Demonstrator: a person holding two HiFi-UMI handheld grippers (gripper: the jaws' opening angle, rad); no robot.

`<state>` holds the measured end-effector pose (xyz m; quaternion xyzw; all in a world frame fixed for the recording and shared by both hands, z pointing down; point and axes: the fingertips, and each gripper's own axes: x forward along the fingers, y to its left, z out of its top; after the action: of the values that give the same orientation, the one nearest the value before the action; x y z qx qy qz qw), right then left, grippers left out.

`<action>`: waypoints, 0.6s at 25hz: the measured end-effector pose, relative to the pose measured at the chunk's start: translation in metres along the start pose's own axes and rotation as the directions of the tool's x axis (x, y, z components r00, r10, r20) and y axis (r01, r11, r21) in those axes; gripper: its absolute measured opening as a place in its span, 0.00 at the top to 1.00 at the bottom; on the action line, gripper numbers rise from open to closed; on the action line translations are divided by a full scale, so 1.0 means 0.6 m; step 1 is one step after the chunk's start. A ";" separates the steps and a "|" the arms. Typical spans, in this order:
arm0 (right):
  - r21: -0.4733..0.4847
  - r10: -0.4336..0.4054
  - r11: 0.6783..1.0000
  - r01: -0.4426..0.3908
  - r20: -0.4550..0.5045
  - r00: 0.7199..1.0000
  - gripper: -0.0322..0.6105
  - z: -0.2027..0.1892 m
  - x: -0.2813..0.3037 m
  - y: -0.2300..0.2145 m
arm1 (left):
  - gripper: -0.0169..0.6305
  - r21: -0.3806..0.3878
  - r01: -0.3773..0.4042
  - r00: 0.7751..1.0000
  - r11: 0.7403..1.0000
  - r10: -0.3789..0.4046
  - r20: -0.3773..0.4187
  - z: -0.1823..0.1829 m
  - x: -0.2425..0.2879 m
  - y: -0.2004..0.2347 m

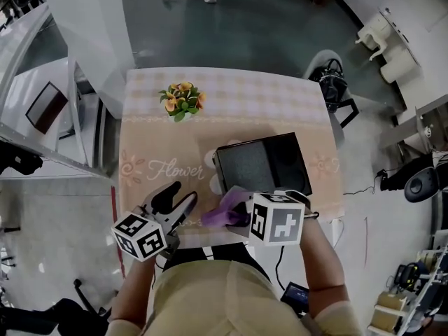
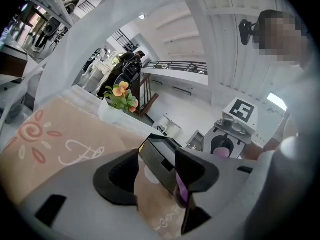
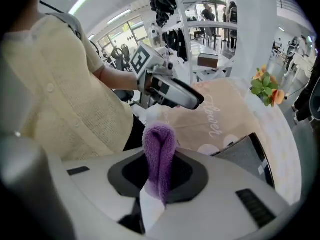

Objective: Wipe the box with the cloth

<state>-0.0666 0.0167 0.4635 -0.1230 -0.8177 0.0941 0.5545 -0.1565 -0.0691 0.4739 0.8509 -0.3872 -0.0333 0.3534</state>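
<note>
Head view: a table (image 1: 231, 93) with a patterned cover carries a dark, flat box (image 1: 262, 163) on its near right part and a small flower pot (image 1: 182, 101) well apart at the far left. The right gripper (image 1: 234, 212) is clamped on a purple cloth (image 1: 217, 214), which bunches out of the jaws just beside the box's near left corner, at the near table edge. Whether cloth and box touch cannot be told. The left gripper (image 1: 180, 203) lies to the left of that corner, near it but apart.

Right gripper view: the jaws of the right gripper (image 3: 160, 171) are pinched on a narrow fold of the cloth (image 3: 159, 146), which stands up between them. The box (image 3: 245, 156) lies to the right of this fold, so the cloth is not yet over its top.

Left gripper view: the jaws of the left gripper (image 2: 157, 156) stand apart with nothing pressed between the pads. The corner of the box (image 2: 155, 145) shows in the gap, beyond the tips.

Hazards, as judged:
- The box is unrestrained, so the drag of a wipe could slide it across the smooth cover.
- Only a thin fold is gripped, so friction on the lid may pull the cloth free.
- The two grippers work close together at one corner and could collide.
</note>
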 end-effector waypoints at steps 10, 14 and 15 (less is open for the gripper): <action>-0.049 -0.148 0.985 0.168 0.279 0.949 0.83 -0.049 -0.153 -0.063 | 0.62 0.095 -0.145 0.986 0.985 0.136 0.100 0.032 0.058 -0.044; -0.041 -0.226 0.965 0.260 0.376 0.898 0.83 -0.069 -0.216 -0.102 | 0.62 0.159 -0.207 0.977 0.965 0.194 0.093 0.035 0.090 -0.061; -0.034 -0.241 0.960 0.276 0.392 0.888 0.83 -0.073 -0.230 -0.115 | 0.62 0.186 -0.216 0.976 0.958 0.205 0.077 0.034 0.099 -0.066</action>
<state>0.0163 -0.0904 0.3779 -0.0166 -0.9227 0.0049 0.3851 -0.0963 -0.1038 0.4465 0.8339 -0.4869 0.0181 0.2593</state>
